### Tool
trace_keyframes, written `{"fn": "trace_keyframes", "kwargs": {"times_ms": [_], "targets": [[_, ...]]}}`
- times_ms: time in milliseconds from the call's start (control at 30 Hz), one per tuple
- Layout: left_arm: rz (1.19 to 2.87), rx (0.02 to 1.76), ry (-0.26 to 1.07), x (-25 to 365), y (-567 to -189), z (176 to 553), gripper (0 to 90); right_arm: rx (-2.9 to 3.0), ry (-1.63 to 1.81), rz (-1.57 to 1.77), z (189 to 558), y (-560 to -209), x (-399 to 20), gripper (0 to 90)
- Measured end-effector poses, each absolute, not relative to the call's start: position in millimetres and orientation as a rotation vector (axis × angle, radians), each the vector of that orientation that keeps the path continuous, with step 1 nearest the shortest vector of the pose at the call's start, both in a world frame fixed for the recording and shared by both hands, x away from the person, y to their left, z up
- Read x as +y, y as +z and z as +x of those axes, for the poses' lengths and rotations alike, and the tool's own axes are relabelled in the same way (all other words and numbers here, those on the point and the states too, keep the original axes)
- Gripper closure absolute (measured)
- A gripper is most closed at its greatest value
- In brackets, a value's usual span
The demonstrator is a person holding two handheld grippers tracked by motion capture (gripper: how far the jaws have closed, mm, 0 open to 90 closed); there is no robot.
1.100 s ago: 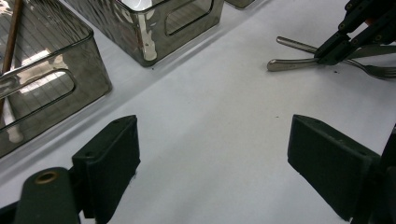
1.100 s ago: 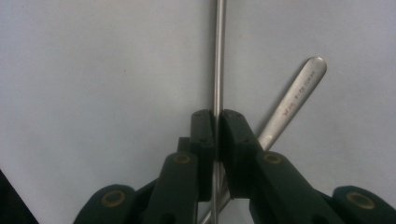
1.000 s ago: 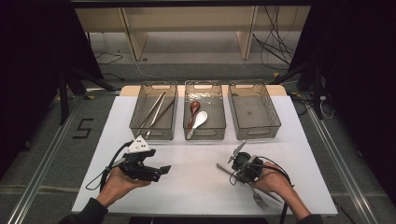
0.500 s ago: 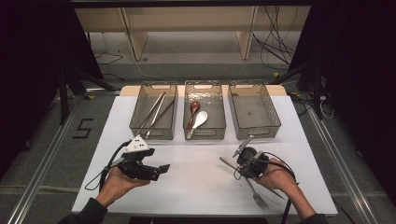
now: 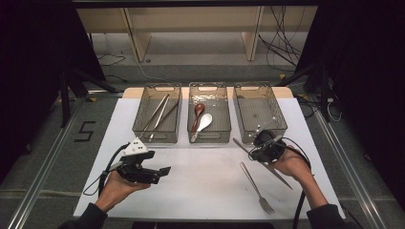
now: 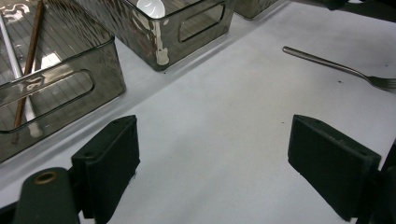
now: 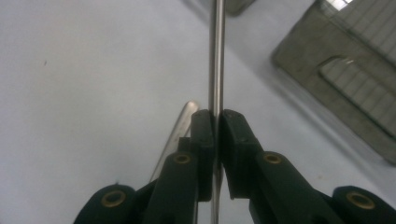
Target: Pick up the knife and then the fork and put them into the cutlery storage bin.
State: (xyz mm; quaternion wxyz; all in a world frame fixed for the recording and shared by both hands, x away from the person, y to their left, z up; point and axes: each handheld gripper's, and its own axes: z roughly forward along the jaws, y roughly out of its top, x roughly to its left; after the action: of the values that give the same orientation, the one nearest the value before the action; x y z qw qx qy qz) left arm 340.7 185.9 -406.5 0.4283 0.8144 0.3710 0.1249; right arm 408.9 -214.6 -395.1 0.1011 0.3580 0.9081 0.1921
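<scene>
**A:** Looking at the right gripper (image 5: 261,144), it's lifting now, isn't it? A second ago it was sitting lower, near the bench's (image 5: 200,191) front right, with both utensils underneath.

**B:** Yep, it's rising and heading toward the clear smoky plastic tray (image 5: 282,125) at the back right. Its jaws are clamping tight on the long slim silver metal piece, probably a table knife (image 5: 282,180), which is hanging in the air just in front of that tray. The silver metal fork (image 5: 255,183) is staying flat on the bench near the front right corner. I'm guessing the pickup is done and the knife is going into that empty tray.

**A:** Anything the gripper views are adding?

**B:** The right gripper view is showing the pads pinching the handle edge-on, with the fork's handle end peeking out below. The high view can't give you that. The left gripper (image 5: 161,170) is just idling near the front left, and its own view is showing the jaws wide apart, holding nothing, with the fork lying far off.
</scene>
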Motion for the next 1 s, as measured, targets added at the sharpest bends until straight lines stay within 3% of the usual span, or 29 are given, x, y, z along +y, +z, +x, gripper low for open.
{"fn": "trace_keyframes", "kwargs": {"times_ms": [467,1000], "targets": [[2.013,0.934,0.316,191,-406,336,15.8,2.520,0.631,1.233,468,-359,-227,84.1],[2.005,0.931,0.319,192,-406,335,15.9,2.446,0.583,1.307,516,-345,-226,84.1]]}}
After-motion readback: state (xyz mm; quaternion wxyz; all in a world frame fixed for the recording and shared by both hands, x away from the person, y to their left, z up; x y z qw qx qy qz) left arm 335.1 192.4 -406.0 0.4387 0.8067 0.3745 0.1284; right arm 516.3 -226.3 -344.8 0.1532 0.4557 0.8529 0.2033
